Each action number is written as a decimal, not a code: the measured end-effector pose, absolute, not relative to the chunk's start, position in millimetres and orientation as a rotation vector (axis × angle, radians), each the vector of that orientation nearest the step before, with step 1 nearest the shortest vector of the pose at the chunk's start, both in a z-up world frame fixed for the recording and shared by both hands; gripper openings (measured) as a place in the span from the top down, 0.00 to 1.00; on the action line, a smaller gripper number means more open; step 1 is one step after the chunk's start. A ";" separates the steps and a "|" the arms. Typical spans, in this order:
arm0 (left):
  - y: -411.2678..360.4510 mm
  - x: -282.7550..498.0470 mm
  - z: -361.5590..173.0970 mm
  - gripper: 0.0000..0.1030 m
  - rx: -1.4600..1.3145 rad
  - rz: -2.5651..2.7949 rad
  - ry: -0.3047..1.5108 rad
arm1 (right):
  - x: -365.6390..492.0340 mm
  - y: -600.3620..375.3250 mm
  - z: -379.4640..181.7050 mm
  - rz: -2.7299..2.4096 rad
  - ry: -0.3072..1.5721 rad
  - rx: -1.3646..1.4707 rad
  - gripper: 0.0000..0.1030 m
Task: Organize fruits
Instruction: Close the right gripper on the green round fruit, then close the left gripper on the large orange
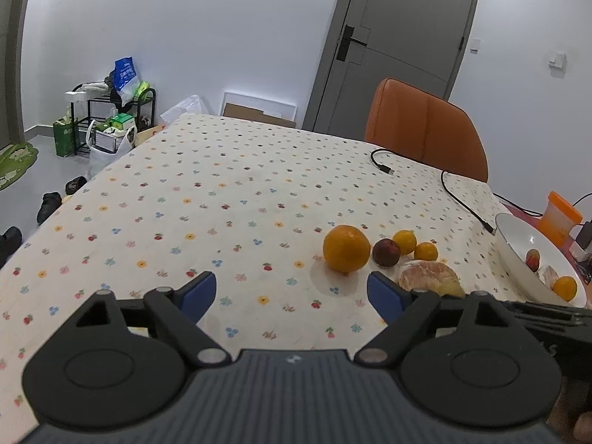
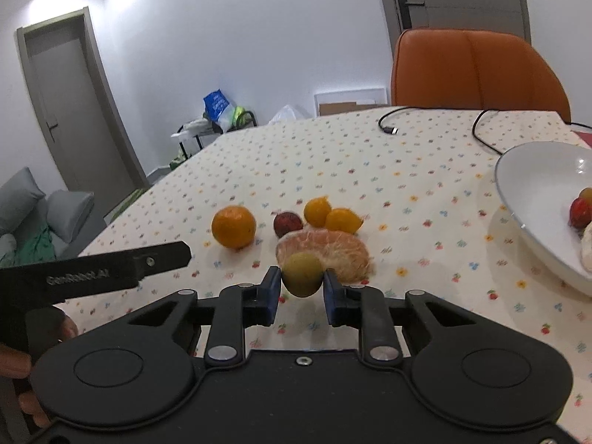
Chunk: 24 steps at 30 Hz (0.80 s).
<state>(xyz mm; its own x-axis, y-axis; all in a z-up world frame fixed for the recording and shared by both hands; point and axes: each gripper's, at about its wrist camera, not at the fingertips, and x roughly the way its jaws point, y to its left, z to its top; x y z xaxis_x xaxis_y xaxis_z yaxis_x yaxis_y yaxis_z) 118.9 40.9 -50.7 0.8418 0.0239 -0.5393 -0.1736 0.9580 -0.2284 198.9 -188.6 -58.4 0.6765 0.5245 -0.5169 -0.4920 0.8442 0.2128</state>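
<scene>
Right up front in the right wrist view, the right gripper has its two blue pads pinching a small green fruit, a roundish olive-coloured thing held off the table, in front of the peeled citrus chunk. The left gripper is spread wide with nothing between its fingers, hanging over bare flowery tablecloth just left of the fruit pile. Counting what's loose on the cloth: one big orange, one dark red fruit, two small oranges sitting touching each other just behind the peeled piece, and that one peeled chunk, so five pieces, all bunched close together. The white bowl is off to the right, well apart from the pile. From the left wrist view I count at least three things in the bowl: a small orange one, a reddish one and something pale I can't identify. There's also one black cable lying on the far side of the table, one orange chair behind it, and one orange cup past the bowl.
</scene>
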 end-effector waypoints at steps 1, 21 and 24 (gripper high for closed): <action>39.6 121.2 -50.6 0.17 -0.274 0.105 0.562 | 200.0 -191.1 -57.3 0.567 0.595 0.061 0.78; 11.3 165.2 -53.9 0.39 -0.236 0.067 0.590 | 211.7 -241.0 -53.4 0.500 0.573 0.129 0.78; 7.5 172.0 -57.1 0.51 -0.232 0.067 0.603 | 213.8 -248.9 -54.0 0.488 0.571 0.140 0.78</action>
<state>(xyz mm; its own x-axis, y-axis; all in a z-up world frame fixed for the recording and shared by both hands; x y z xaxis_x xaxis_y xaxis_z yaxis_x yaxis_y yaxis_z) 172.0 7.5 -57.1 0.8226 -0.0053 -0.5686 -0.1298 0.9718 -0.1969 213.8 -248.9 -54.0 0.7312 0.4799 -0.4849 -0.4039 0.8773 0.2593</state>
